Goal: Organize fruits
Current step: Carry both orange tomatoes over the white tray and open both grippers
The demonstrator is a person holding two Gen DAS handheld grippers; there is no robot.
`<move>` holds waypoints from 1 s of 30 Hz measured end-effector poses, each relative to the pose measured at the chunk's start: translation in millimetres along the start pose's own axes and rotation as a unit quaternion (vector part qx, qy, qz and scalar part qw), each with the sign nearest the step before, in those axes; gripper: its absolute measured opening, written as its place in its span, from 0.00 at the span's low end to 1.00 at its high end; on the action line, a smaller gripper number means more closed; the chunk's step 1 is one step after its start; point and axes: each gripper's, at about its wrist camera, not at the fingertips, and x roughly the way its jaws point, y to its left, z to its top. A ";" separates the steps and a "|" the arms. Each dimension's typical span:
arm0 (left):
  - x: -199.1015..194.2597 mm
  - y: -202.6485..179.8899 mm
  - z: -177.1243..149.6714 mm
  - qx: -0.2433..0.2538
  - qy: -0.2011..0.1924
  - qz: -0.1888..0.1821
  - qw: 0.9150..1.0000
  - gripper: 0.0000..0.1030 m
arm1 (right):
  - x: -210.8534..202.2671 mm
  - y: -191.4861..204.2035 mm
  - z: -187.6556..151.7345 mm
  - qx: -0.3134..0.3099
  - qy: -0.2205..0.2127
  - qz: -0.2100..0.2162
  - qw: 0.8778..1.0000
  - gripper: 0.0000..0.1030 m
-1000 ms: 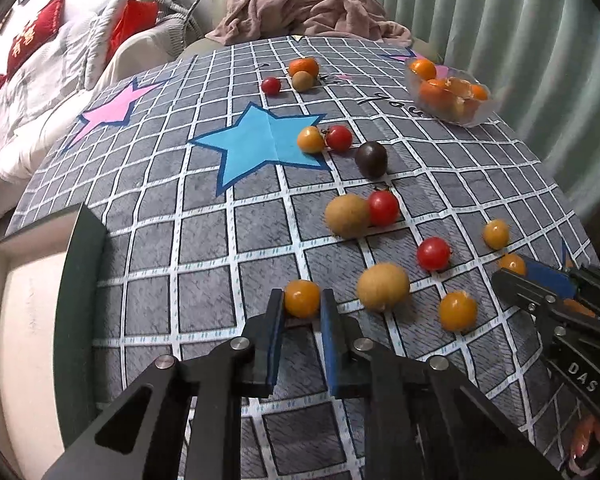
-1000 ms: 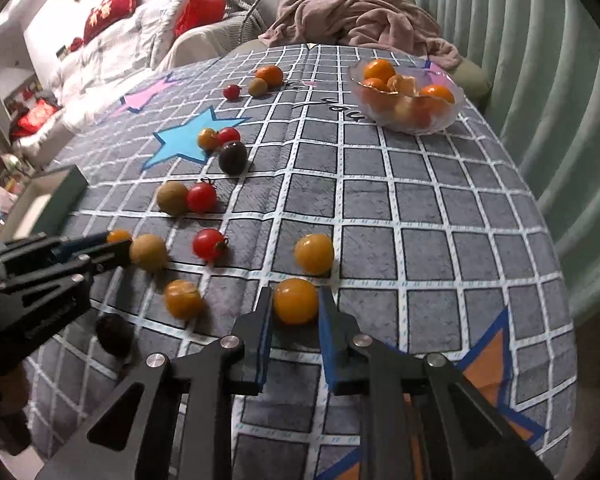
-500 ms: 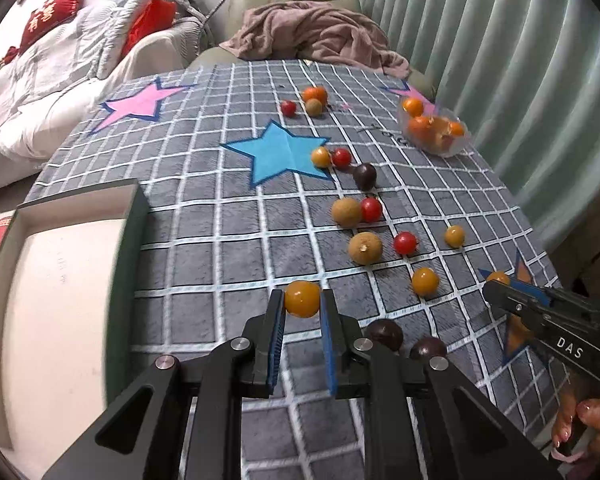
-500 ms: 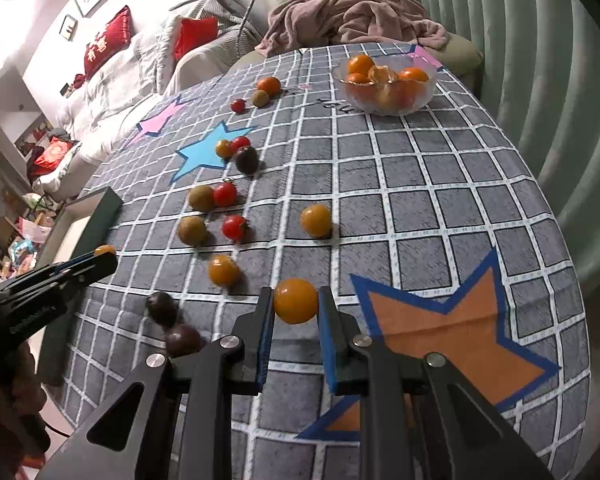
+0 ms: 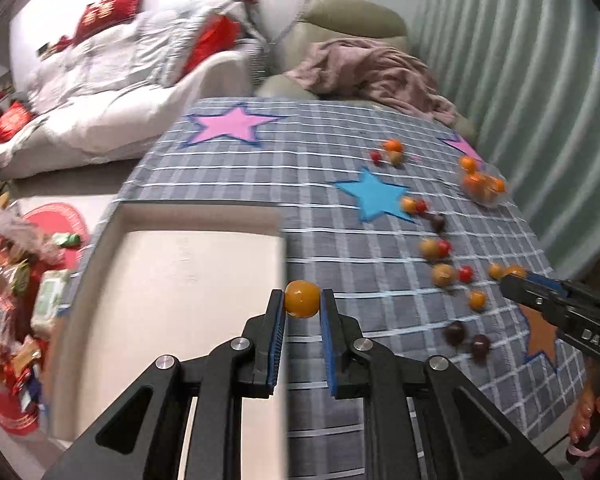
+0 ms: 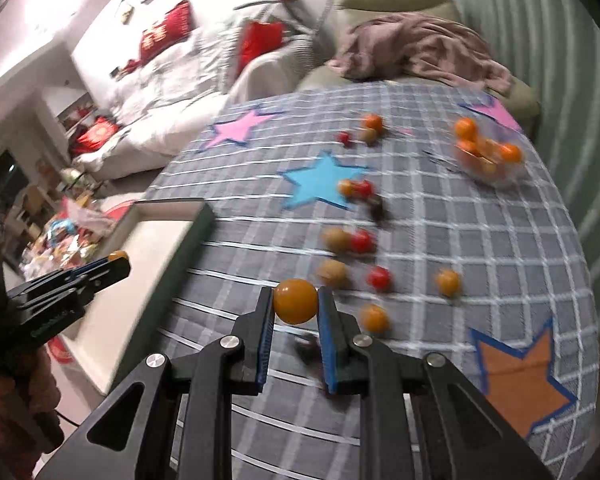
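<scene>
My left gripper (image 5: 302,300) is shut on an orange tomato (image 5: 302,298) and holds it in the air over the right rim of a shallow tray (image 5: 172,288). My right gripper (image 6: 295,302) is shut on another orange tomato (image 6: 296,301) above the grid-patterned tablecloth (image 6: 480,248). In the right wrist view the left gripper (image 6: 116,262) hangs over the tray (image 6: 156,260). In the left wrist view the right gripper (image 5: 518,274) shows at the right. Several red, orange, tan and dark fruits (image 5: 444,274) lie scattered on the cloth.
A clear bowl of orange fruits (image 6: 488,156) stands at the table's far right. Past the table are a chair with a pink blanket (image 5: 372,68) and a white sofa (image 5: 112,96). Cluttered items lie on the floor at the left (image 5: 16,280).
Both grippers have risen and swung left with their tomatoes. The left one has come over the tray's right rim, and the tray now fills much more of its view.
</scene>
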 end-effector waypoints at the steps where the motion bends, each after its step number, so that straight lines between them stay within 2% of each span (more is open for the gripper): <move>1: 0.3 12.3 0.6 -0.009 0.001 0.009 1.000 0.18 | 4.0 11.0 4.5 -0.009 0.002 0.005 1.000 0.23; 9: 24.2 76.0 3.1 -0.039 0.018 0.076 0.996 0.18 | 65.5 97.1 32.2 -0.068 0.043 0.050 0.995 0.22; 13: 49.7 95.4 2.7 -0.041 0.038 0.107 0.993 0.18 | 109.3 132.3 40.2 -0.091 0.071 0.052 0.992 0.22; 21: 79.6 113.7 -0.9 -0.054 0.068 0.121 0.989 0.18 | 172.9 157.5 43.1 -0.118 0.124 0.039 0.985 0.22; 27: 86.4 116.1 -5.5 -0.055 0.077 0.110 0.989 0.19 | 189.3 164.7 38.1 -0.143 0.144 0.023 0.979 0.24; 28: 86.2 116.3 -5.2 -0.055 0.076 0.108 0.990 0.19 | 189.9 166.2 37.5 -0.147 0.147 0.023 0.978 0.25; 30: 85.8 116.2 -6.0 -0.058 0.077 0.106 0.990 0.19 | 187.7 170.0 36.8 -0.155 0.145 0.022 0.977 0.40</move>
